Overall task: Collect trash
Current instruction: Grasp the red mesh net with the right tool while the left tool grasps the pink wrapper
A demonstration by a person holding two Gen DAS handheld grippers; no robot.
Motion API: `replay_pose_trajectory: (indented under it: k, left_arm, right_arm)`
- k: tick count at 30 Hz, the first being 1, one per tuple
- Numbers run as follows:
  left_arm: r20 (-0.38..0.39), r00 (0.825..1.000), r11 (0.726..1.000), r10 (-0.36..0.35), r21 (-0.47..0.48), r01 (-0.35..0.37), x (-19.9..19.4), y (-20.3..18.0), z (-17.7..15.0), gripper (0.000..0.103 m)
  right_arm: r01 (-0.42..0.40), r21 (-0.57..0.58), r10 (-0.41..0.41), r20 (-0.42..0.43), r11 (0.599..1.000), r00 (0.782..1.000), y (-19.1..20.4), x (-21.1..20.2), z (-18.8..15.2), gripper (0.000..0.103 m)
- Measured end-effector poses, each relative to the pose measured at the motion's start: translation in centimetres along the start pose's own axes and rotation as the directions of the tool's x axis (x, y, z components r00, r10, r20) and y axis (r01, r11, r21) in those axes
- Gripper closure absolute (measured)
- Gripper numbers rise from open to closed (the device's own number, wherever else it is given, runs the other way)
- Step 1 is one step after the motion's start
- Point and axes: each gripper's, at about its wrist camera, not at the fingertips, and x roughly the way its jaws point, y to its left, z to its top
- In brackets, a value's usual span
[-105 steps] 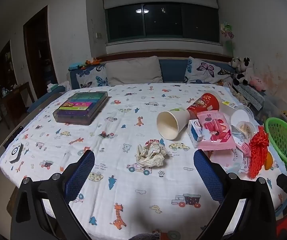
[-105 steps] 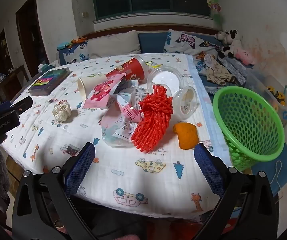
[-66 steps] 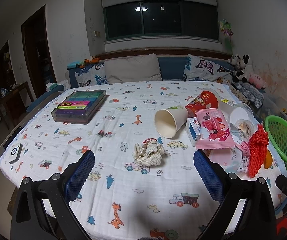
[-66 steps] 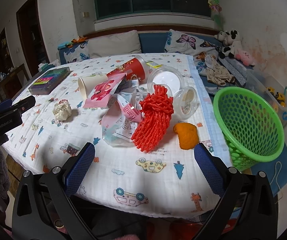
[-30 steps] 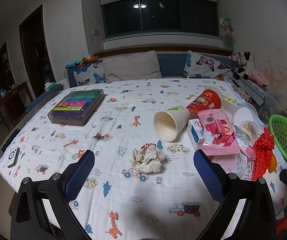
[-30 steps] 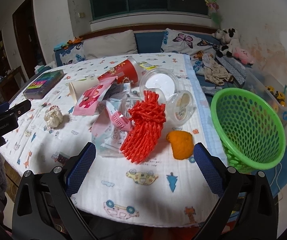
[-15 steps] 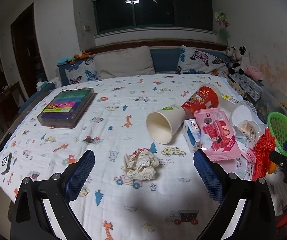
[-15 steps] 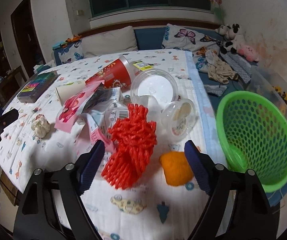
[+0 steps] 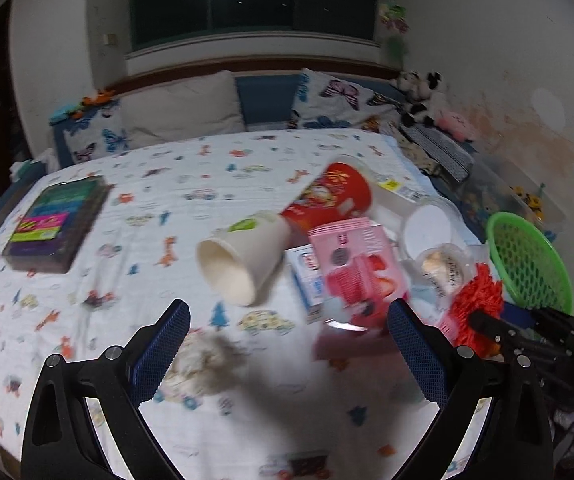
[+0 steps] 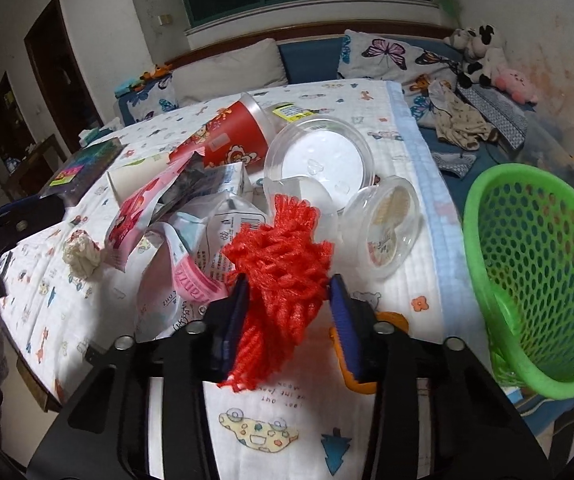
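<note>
Right wrist view: the right gripper (image 10: 289,312) has just been closing and now pinches the red mesh fruit net (image 10: 281,268) between its pads.

The net's long axis runs along the fingers, toward twelve o'clock. The green basket (image 10: 535,256) stands at three o'clock, just beside the quilted table (image 10: 247,428), nearer this hand; the left gripper (image 9: 287,356) hangs released over the crumpled paper (image 9: 203,364).

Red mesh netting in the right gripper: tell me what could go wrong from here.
The right gripper, whose jaws have just been closing, pinches the red mesh netting on both sides. Risks:
1. The springy mesh may slip out on the way to the green basket.
2. Its loops may snag the wrappers beside it and drag them.
3. The orange peel by the right finger may be knocked off the edge.
</note>
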Motion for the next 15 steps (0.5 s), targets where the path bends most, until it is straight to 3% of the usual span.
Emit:
replay_pose_trajectory:
  k: [7, 15]
  left_arm:
    - [-0.103, 0.989, 0.993, -0.104, 0.036, 0.108, 3.9, -2.4, 1.9, 0.007]
    - [-0.219, 0.963, 0.986, -0.154, 0.025, 0.164, 7.8, -2.5, 2.0, 0.007]
  right_arm:
    - [0.014, -0.027, -0.013, 0.039, 1.000, 0.999, 0.1, -1.3, -0.1, 0.071]
    - [0.018, -0.024, -0.016, 0.069, 1.000, 0.997, -0.6, -2.5, 0.1, 0.072]
